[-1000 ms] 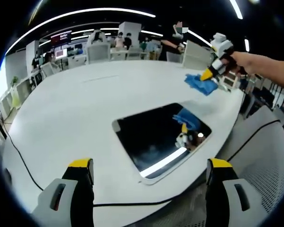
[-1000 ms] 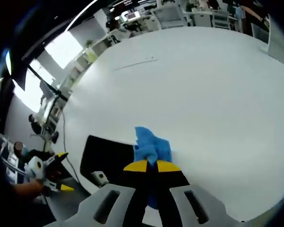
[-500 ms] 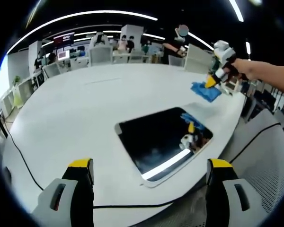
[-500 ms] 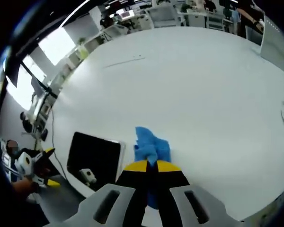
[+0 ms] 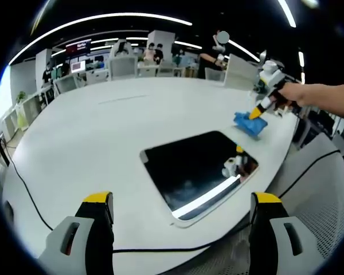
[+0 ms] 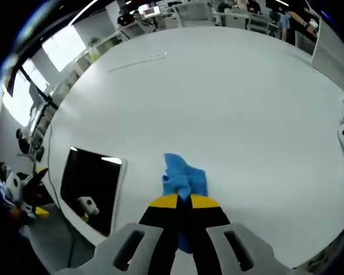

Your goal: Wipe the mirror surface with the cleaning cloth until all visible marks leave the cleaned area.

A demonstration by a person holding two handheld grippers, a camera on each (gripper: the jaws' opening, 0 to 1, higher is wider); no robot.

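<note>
table point(image 5: 92, 132): large, white, oval | black cable point(image 5: 23, 192): trails over near edge | chairs point(image 5: 119, 63): beyond far side

Open-plan office. A large white oval table point(image 5: 92, 132) occupies the foreground, its far edge bordered by rows of desks with monitors point(image 5: 75, 64), white office chairs point(image 5: 121, 63) and seated people point(image 5: 149, 50), all under long ceiling light strips point(image 5: 103, 16). The right gripper view shows bright windows point(image 6: 63, 47) along one wall, beyond the table's far edge.
</note>
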